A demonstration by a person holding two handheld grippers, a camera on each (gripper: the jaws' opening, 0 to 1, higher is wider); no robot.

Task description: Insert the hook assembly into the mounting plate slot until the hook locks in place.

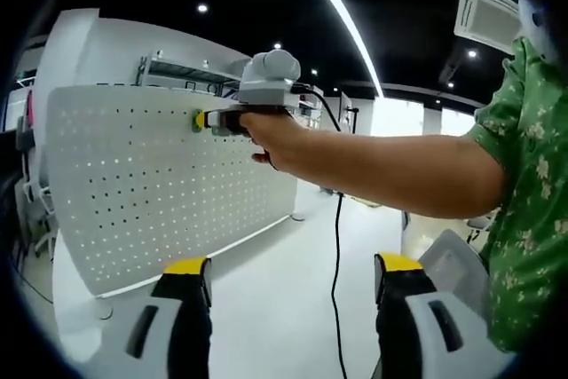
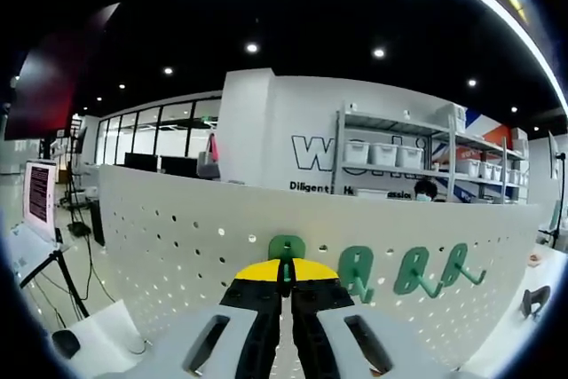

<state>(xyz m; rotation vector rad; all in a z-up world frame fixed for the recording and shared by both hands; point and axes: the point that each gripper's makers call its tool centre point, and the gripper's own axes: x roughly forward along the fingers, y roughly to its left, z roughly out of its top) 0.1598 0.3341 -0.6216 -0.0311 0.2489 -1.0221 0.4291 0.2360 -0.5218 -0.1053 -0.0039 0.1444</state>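
Observation:
The white perforated mounting plate (image 1: 151, 184) stands upright on the left in the left gripper view. A person's bare arm holds my right gripper (image 1: 209, 120) against its upper edge, and a green hook (image 1: 196, 120) shows at its tips. In the right gripper view my right gripper (image 2: 286, 274) is shut on that green hook (image 2: 286, 249), which is pressed to the plate (image 2: 169, 237). Three more green hooks (image 2: 357, 271) hang on the plate to the right. My left gripper (image 1: 293, 268) is open, holds nothing and hangs well back from the plate.
A black cable (image 1: 337, 246) hangs from the right gripper down to the pale floor. A monitor on a tripod (image 2: 40, 197) stands to the plate's left. Behind the plate are shelves with white bins (image 2: 382, 153) and a person (image 2: 425, 190).

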